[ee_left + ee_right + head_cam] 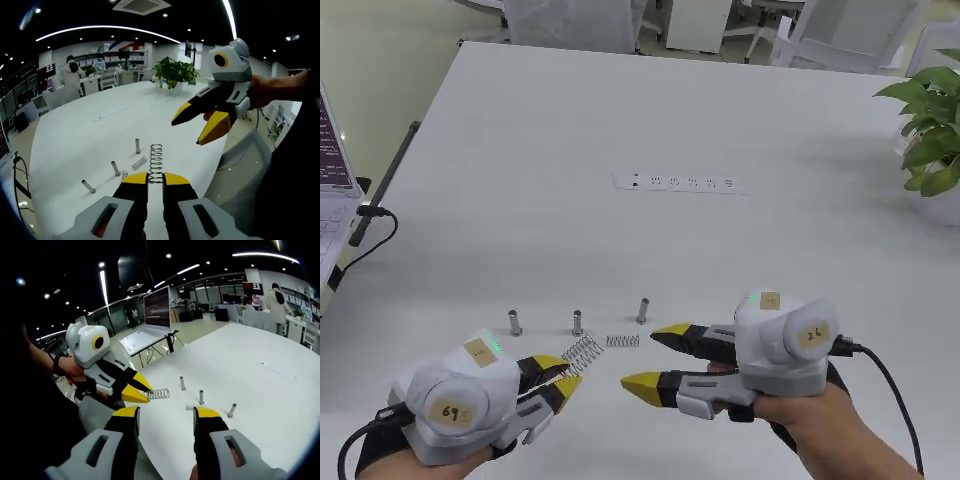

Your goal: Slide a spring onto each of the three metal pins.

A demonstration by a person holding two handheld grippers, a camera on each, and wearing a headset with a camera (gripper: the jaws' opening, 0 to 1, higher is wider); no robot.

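Three metal pins stand upright in a row on the white worktop (620, 100): first pin (515, 322), second pin (577, 322) and third pin (642, 310), counted from the left of the head view. The loose spring (622, 341) lies flat on the worktop between the second and third pins, slightly nearer the person. The held spring (582, 353) is pinched at one end by the yellow tips of the left tongs (560, 378), and its free end points toward the second pin. In the left gripper view this spring (156, 161) rises straight from the closed tips (156, 177). The right tongs (642, 358) hover just beside the loose spring with jaws parted and nothing between them. The right gripper view (167, 414) shows the same gap. Farther back, a power strip (675, 182) lies mid-worktop. A potted plant (930, 130) stands at the right edge and a laptop (332, 190) at the left.
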